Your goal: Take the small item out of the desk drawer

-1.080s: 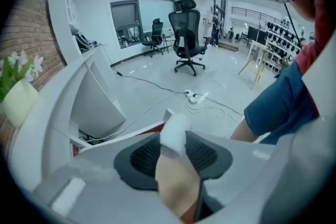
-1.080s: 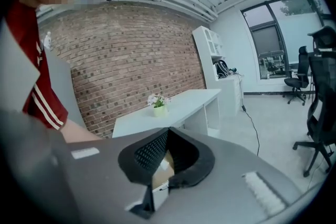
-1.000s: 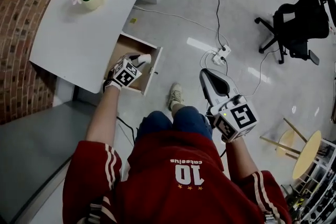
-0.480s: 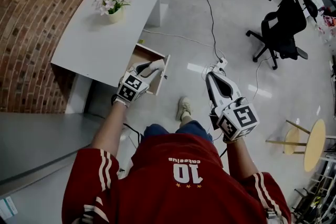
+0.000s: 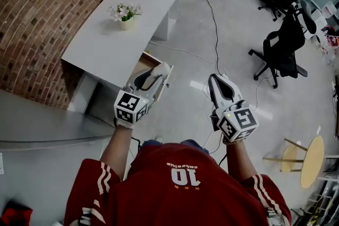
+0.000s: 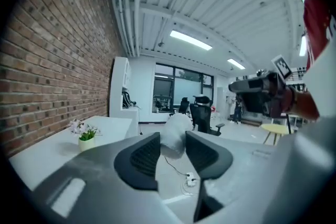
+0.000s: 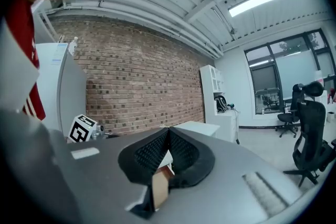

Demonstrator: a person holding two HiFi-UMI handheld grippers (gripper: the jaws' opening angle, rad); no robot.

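The right gripper [image 7: 168, 132] points roughly level. Its jaws are closed, the ribbed pads [image 7: 151, 152] meeting at the tips with nothing gripped. In the small gap lower down a brown, wood-like edge [image 7: 159, 190] shows, possibly a drawer's side. Just beyond the tips lies a white tabletop [image 7: 198, 127], with a brick wall [image 7: 136, 81] behind it. A marker cube [image 7: 82, 129] sits to the gripper's left. A white cabinet [image 7: 212, 86] and a black office chair [image 7: 310, 128] stand to its right.

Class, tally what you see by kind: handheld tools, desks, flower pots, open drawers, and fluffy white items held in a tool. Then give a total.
Tools: 2, the left tool and the right tool
Desk: 1
Flower pot: 1
Drawer, open: 1
Fluffy item, in the left tool: 1
Total: 6
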